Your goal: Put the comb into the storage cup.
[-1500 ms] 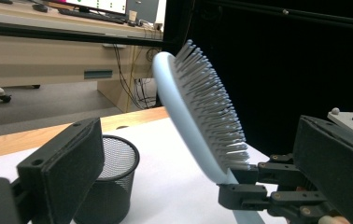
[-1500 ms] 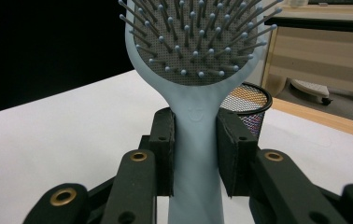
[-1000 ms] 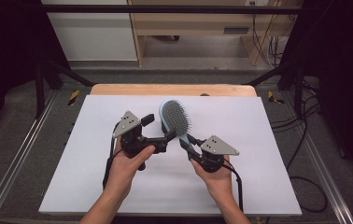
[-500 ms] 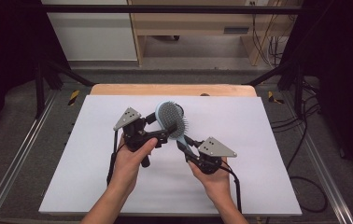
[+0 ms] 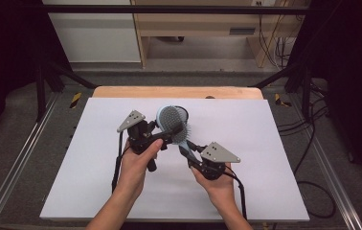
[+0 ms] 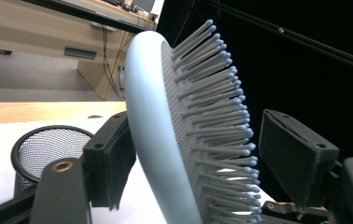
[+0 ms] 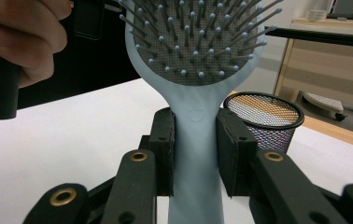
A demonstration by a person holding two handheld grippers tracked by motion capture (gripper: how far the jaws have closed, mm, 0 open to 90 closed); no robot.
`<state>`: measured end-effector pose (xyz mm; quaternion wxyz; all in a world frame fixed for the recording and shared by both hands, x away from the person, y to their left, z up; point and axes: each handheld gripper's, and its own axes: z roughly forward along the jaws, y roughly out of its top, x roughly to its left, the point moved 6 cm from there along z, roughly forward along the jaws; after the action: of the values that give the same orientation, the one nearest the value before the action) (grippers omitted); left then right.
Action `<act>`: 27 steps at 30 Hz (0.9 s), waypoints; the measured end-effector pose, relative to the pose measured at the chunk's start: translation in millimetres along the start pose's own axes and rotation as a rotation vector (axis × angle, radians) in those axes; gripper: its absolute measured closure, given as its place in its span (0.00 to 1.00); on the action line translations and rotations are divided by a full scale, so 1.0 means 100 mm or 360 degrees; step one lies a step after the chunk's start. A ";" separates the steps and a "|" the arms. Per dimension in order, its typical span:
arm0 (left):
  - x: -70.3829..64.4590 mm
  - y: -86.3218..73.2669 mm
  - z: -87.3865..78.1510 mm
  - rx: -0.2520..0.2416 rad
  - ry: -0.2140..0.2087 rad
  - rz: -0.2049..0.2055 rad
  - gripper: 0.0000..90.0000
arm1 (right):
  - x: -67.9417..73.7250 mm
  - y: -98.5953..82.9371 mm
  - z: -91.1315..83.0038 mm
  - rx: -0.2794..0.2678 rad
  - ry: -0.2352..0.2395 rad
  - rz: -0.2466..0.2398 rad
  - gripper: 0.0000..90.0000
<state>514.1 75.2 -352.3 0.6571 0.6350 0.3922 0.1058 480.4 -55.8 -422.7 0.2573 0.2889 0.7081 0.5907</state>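
While my right hand-held gripper (image 7: 195,154) clamps the hairbrush (image 7: 198,70) by its handle, my left hand-held gripper (image 6: 188,154) stands parted astride the brush head. Beyond both sits a mesh cup (image 7: 264,119) on the desk (image 5: 275,158).

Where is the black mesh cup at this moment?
In the high view, the mesh cup stands on the white table near its far middle, directly behind the raised hairbrush head.

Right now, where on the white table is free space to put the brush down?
The white tabletop is bare along its left edge, its right side and the near strip beside the forearms. The middle is crowded: the light-blue bristled hairbrush, both grippers, and the black wire-mesh cup just behind the brush.
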 end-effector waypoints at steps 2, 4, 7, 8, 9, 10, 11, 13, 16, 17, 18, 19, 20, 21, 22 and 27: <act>-0.01 0.00 0.00 -0.0002 -0.0004 -0.0008 0.33 | 0.00 0.00 0.00 0.0002 0.0002 0.0001 0.77; -0.01 0.00 0.00 -0.0007 -0.0010 -0.0021 0.36 | 0.01 0.00 0.01 0.0001 0.0001 -0.0001 0.77; -0.01 0.00 0.00 -0.0019 0.0004 -0.0040 0.39 | 0.01 -0.01 0.01 0.0001 0.0003 -0.0002 0.77; -0.01 0.00 0.00 -0.0024 0.0005 -0.0048 0.41 | 0.01 -0.01 0.01 -0.0002 0.0004 0.0000 0.77; -0.01 0.00 0.00 -0.0026 0.0008 -0.0056 0.43 | 0.00 -0.01 0.01 -0.0003 0.0004 0.0000 0.77; -0.01 0.00 -0.01 -0.0029 0.0012 -0.0062 0.45 | 0.00 -0.01 0.01 -0.0003 0.0004 0.0001 0.77; -0.01 0.00 0.00 -0.0031 0.0016 -0.0067 0.46 | 0.00 -0.01 0.01 -0.0004 0.0004 0.0004 0.77; -0.01 0.00 0.00 -0.0031 0.0028 -0.0069 0.47 | 0.00 -0.01 0.01 0.0000 0.0005 0.0003 0.77; -0.02 -0.02 0.00 -0.0034 0.0032 -0.0079 0.48 | 0.00 -0.03 0.02 0.0008 0.0002 0.0004 0.77; -0.02 -0.02 0.00 -0.0037 0.0033 -0.0086 0.48 | 0.00 -0.03 0.02 0.0007 0.0003 0.0003 0.77; -0.02 -0.02 0.00 -0.0031 0.0038 -0.0083 0.49 | 0.00 -0.04 0.02 0.0012 0.0002 0.0003 0.77; -0.02 -0.03 0.00 -0.0032 0.0048 -0.0084 0.50 | 0.00 -0.04 0.02 0.0018 0.0001 0.0004 0.77; -0.02 -0.03 0.00 -0.0035 0.0047 -0.0089 0.50 | 0.01 -0.05 0.03 0.0020 0.0001 0.0006 0.77; -0.02 -0.03 0.00 -0.0038 0.0047 -0.0095 0.51 | 0.01 -0.05 0.03 0.0021 0.0003 0.0007 0.77; -0.03 -0.03 -0.01 -0.0036 0.0049 -0.0093 0.52 | 0.01 -0.06 0.03 0.0023 0.0004 0.0009 0.77; -0.05 -0.05 -0.01 -0.0031 0.0061 -0.0075 0.55 | 0.02 -0.08 0.05 0.0039 0.0008 0.0011 0.77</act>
<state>508.0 72.1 -354.5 0.6579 0.6170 0.4186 0.1062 481.9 -52.3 -431.3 0.2499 0.2930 0.7149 0.5836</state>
